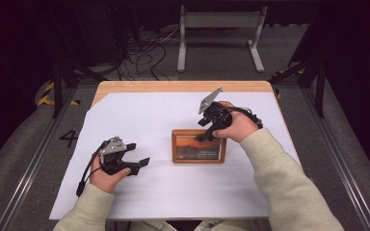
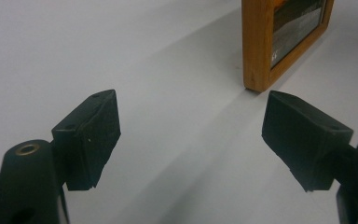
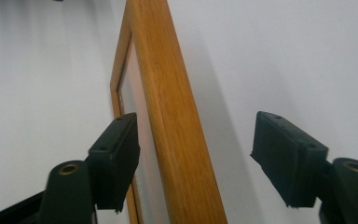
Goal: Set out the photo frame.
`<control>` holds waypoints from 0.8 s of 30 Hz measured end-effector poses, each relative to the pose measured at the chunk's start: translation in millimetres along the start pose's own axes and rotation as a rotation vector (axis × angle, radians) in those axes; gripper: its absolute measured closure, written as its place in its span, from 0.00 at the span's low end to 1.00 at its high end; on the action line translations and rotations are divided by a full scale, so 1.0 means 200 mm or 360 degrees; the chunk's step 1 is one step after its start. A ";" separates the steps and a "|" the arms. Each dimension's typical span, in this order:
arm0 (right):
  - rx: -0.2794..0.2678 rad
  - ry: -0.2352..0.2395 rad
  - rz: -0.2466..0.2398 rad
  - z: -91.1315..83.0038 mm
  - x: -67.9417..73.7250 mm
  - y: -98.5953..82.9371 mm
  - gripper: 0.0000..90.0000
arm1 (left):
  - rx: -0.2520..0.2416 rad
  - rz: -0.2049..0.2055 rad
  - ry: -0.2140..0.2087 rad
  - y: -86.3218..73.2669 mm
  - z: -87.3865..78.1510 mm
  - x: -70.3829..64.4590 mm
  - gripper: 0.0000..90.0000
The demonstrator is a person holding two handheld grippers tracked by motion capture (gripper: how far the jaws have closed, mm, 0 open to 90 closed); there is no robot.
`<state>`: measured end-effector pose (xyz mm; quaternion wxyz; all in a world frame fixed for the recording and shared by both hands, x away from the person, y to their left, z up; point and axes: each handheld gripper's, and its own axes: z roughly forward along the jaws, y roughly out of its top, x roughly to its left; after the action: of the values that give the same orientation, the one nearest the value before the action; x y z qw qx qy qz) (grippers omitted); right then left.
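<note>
The right gripper point(image 1: 206, 136), jaws spread wide, straddles the top rail of the wooden picture frame point(image 1: 198, 146), which lies near the middle of the white worktop point(image 1: 139, 115), long axis left-right. The left gripper point(image 1: 137, 162), also open, waits beside the frame's left edge.

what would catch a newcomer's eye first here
The wooden picture frame lying near the middle of the white table stands out first. The right gripper is at its upper right edge, jaws open on either side of the frame's rail. The left gripper, also open, hovers apart to the frame's left.
</note>
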<state>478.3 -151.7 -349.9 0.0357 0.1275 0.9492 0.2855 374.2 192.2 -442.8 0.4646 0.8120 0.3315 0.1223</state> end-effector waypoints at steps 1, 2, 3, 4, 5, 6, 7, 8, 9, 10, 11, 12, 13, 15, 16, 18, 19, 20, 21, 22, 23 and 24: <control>-0.0029 -0.0012 0.0004 -0.02 0.01 -0.01 0.33 | -0.0002 -0.0003 -0.0004 0.00 0.00 0.00 0.22; -0.0054 -0.0020 0.0000 -0.04 0.02 -0.02 0.33 | -0.0003 -0.0004 -0.0008 0.00 0.00 0.00 0.21; -0.0071 -0.0037 0.0002 -0.05 0.02 -0.02 0.32 | -0.0003 -0.0004 -0.0009 0.00 0.00 -0.01 0.21; -0.0090 -0.0059 0.0005 -0.07 0.03 -0.03 0.32 | 0.0000 0.0001 -0.0016 0.00 0.00 -0.01 0.21; -0.0122 -0.0071 0.0006 -0.09 0.04 -0.04 0.32 | 0.0001 0.0013 -0.0016 0.01 0.00 -0.02 0.20; -0.0156 -0.0094 0.0016 -0.12 0.05 -0.06 0.30 | 0.0005 0.0015 -0.0018 0.01 0.00 -0.03 0.20; -0.0179 -0.0118 0.0037 -0.14 0.06 -0.07 0.26 | 0.0001 0.0014 -0.0028 0.01 0.00 -0.03 0.20; -0.0203 -0.0142 0.0071 -0.17 0.07 -0.08 0.24 | 0.0004 0.0022 -0.0026 0.01 0.00 -0.03 0.19; -0.0217 -0.0155 0.0083 -0.18 0.07 -0.09 0.23 | 0.0015 0.0032 -0.0022 0.01 -0.01 -0.04 0.19; -0.0217 -0.0155 0.0083 -0.18 0.07 -0.09 0.23 | 0.0015 0.0032 -0.0022 0.01 -0.01 -0.04 0.19; -0.0240 -0.0172 0.0076 -0.20 0.08 -0.10 0.22 | 0.0023 0.0022 -0.0020 0.01 -0.01 -0.04 0.19; -0.0268 -0.0198 0.0101 -0.23 0.09 -0.13 0.18 | 0.0024 0.0032 -0.0022 0.00 -0.01 -0.04 0.18; -0.0279 -0.0218 0.0128 -0.25 0.10 -0.15 0.17 | 0.0025 0.0018 -0.0019 0.00 -0.02 -0.05 0.17; -0.0313 -0.0248 0.0155 -0.29 0.11 -0.18 0.14 | 0.0025 0.0023 -0.0013 0.00 -0.03 -0.05 0.16; -0.0327 -0.0261 0.0171 -0.30 0.12 -0.20 0.13 | 0.0020 0.0029 -0.0013 0.01 -0.03 -0.05 0.15; -0.0337 -0.0290 0.0223 -0.33 0.13 -0.23 0.09 | 0.0010 0.0029 -0.0013 0.01 -0.03 -0.05 0.14; -0.0346 -0.0299 0.0237 -0.34 0.14 -0.25 0.08 | 0.0006 0.0034 -0.0015 0.01 -0.03 -0.05 0.13; -0.0360 -0.0304 0.0247 -0.36 0.15 -0.27 0.08 | 0.0002 0.0035 -0.0014 0.01 -0.03 -0.05 0.12; -0.0371 -0.0307 0.0261 -0.37 0.15 -0.28 0.08 | -0.0003 0.0031 -0.0011 0.01 -0.03 -0.05 0.12; -0.0380 -0.0317 0.0266 -0.38 0.16 -0.30 0.08 | -0.0005 0.0033 -0.0011 0.01 -0.04 -0.05 0.12; -0.0395 -0.0328 0.0275 -0.39 0.16 -0.32 0.07 | -0.0014 0.0033 -0.0008 0.01 -0.04 -0.05 0.12; -0.0408 -0.0336 0.0284 -0.41 0.17 -0.33 0.07 | -0.0024 0.0033 -0.0009 0.01 -0.04 -0.05 0.11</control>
<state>419.8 -239.4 -318.4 0.1255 0.2348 0.8810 0.3912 363.3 190.5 -435.4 0.4706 0.8121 0.3207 0.1273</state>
